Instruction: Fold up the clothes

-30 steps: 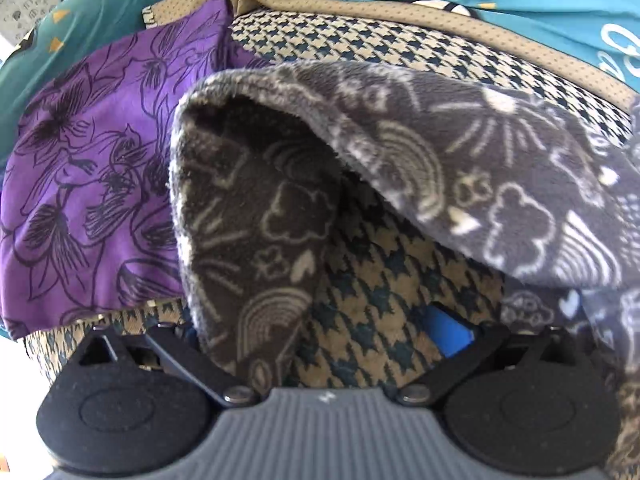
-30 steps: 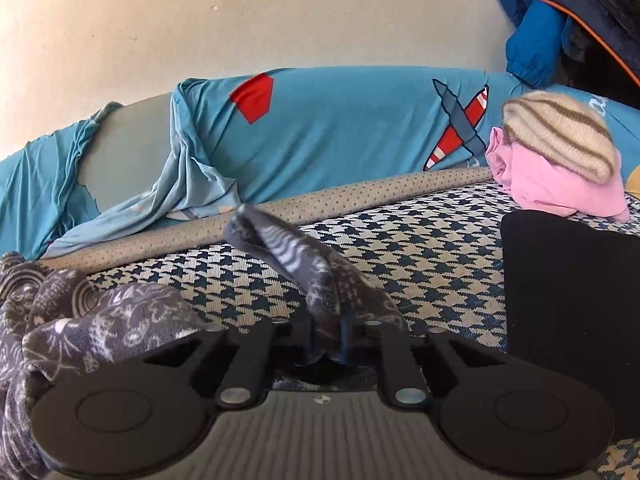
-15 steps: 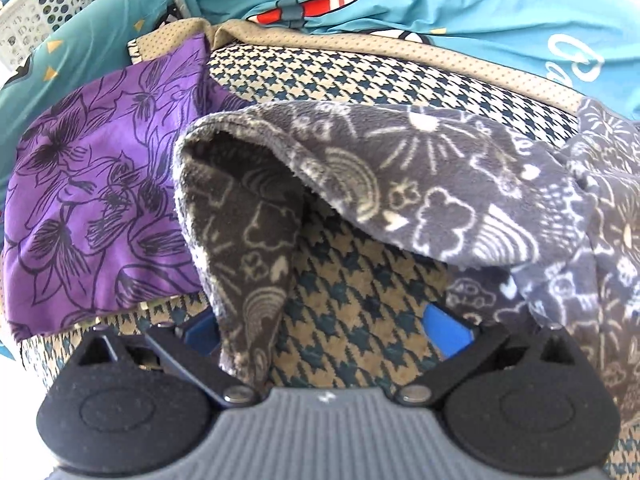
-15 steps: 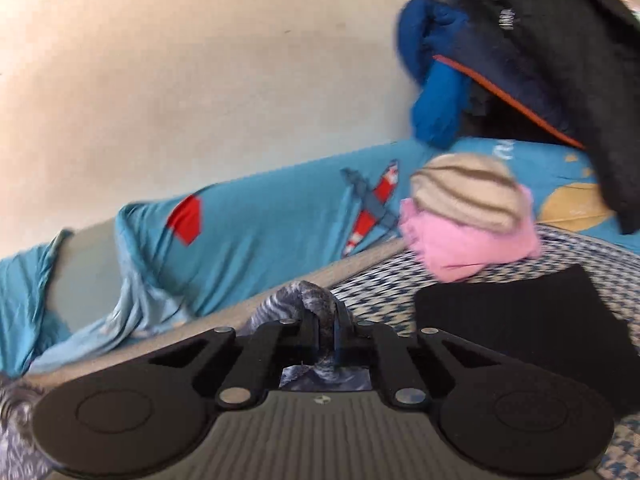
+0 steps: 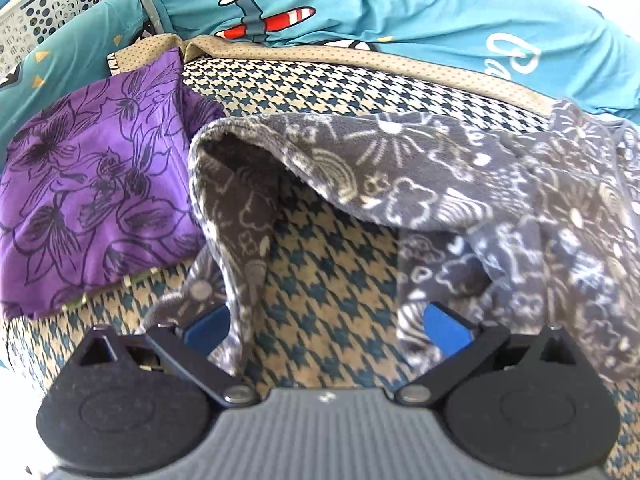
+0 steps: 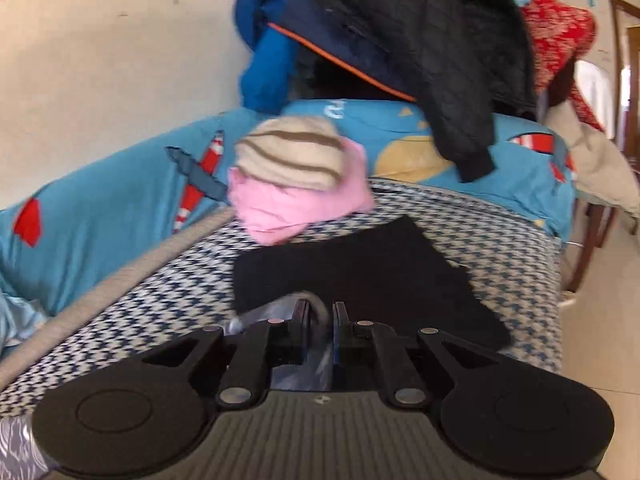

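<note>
While my left tongs (image 5: pixel 326 326) stand wide apart, their blue pads clear of each other, the grey fleece garment (image 5: pixel 400 172) hangs draped just ahead of them: one fold drops down against the left pad, another bunches over the right pad, and between the two I see the houndstooth bed cover (image 5: pixel 320 280) bare. Whether either pad actually bears on the fleece, I cannot tell. Off to the left of these tongs lies a purple floral cloth (image 5: pixel 92 200), touching the fleece's edge, and beyond both runs a teal sheet (image 5: pixel 400 8) printed with a plane. My right tongs (image 6: pixel 320 316) are drawn narrow, pinching a blurred wisp of the same grey fleece between the pads. Just ahead of them lies a flat black cloth (image 6: pixel 360 264), and farther on a pink garment (image 6: pixel 288 208) with a striped knit (image 6: pixel 292 152) resting on top.
</note>
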### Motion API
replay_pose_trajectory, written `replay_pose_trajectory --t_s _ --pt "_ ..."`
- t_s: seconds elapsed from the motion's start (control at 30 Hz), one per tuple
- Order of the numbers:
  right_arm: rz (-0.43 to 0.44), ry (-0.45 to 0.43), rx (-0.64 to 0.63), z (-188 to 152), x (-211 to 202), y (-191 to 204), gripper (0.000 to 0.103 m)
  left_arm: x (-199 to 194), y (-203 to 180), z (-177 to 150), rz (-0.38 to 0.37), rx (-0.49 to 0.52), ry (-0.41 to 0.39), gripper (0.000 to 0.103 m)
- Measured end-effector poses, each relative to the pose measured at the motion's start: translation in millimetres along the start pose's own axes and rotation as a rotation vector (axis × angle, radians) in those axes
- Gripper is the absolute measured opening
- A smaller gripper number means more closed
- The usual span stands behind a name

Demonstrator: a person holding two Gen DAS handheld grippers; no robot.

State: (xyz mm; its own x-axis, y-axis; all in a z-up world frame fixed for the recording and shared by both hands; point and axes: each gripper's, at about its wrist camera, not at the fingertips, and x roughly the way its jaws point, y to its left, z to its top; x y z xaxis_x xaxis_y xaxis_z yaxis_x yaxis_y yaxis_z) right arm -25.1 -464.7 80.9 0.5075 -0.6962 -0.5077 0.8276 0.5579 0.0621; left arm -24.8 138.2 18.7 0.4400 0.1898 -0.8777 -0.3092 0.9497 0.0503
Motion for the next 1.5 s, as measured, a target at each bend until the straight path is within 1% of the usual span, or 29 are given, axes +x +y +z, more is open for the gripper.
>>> replay_pose_trajectory --t_s 0.07,0.13,0.2,0.27,0.33,0.47,0.5,0.63,0.77,0.9,1.0,1.13,1.23,1.3,1.43,1.5 --pt "0.012 -0.037 0.021 2.5 -10.7 -8.6 0.025 -8.3 -4.9 -4.1 0.005 0.012 -0.044 0.103" --pt "0.026 -0.084 0.027 3.8 -24.1 -11.8 0.028 -17.5 -11.1 -6.6 0.004 0.025 -0.095 0.103" --pt "0.09 -0.097 0.003 2.9 -34.9 -6.7 0.029 -23.7 -19.5 -5.7 -0.007 0.043 -0.15 0.103" --pt "0.158 -0.076 -0.023 -2.6 -41.3 3.2 0.029 -27.7 -28.8 -4.2 -0.011 0.065 -0.201 0.103" --pt "0.229 -0.047 -0.05 -9.6 -46.9 16.0 0.029 -27.8 -41.1 0.5 -0.025 0.096 -0.227 0.103" --pt "0.365 0.007 -0.103 -24.8 -58.4 42.5 0.029 -30.5 -64.2 8.7 -0.117 0.14 -0.267 0.103" --pt "0.394 0.013 -0.118 -28.6 -61.5 49.0 0.03 -30.4 -68.2 11.6 -0.132 0.156 -0.281 0.103" --pt "0.462 0.011 -0.192 -44.8 -73.0 72.9 0.031 -27.0 -92.2 19.4 -0.144 0.205 -0.324 0.103" --pt "0.512 0.039 -0.249 -59.7 -77.2 88.9 0.031 -16.6 -105.7 27.0 -0.15 0.223 -0.321 0.103" --pt "0.542 0.059 -0.286 -71.1 -78.4 103.0 0.031 -8.8 -116.0 33.0 -0.164 0.24 -0.326 0.103" --pt "0.566 0.063 -0.306 -78.7 -81.4 113.5 0.032 0.4 -119.7 36.9 -0.157 0.252 -0.318 0.103" --pt "0.607 0.064 -0.334 -87.8 -84.6 129.7 0.036 11.0 -123.0 43.6 -0.165 0.257 -0.3 0.103" --pt "0.634 0.075 -0.35 -93.3 -85.7 143.2 0.039 16.2 -126.4 47.5 -0.166 0.274 -0.309 0.103" --pt "0.665 0.09 -0.366 -97.6 -86.5 152.2 0.041 20.4 -128.6 49.3 -0.166 0.28 -0.299 0.103" --pt "0.722 0.158 -0.417 -106.9 -90.8 161.6 0.043 22.5 -126.6 50.2 -0.182 0.289 -0.28 0.103" --pt "0.762 0.158 -0.472 -111.3 -96.3 162.6 0.044 19.2 -122.6 48.6 -0.208 0.308 -0.277 0.103"
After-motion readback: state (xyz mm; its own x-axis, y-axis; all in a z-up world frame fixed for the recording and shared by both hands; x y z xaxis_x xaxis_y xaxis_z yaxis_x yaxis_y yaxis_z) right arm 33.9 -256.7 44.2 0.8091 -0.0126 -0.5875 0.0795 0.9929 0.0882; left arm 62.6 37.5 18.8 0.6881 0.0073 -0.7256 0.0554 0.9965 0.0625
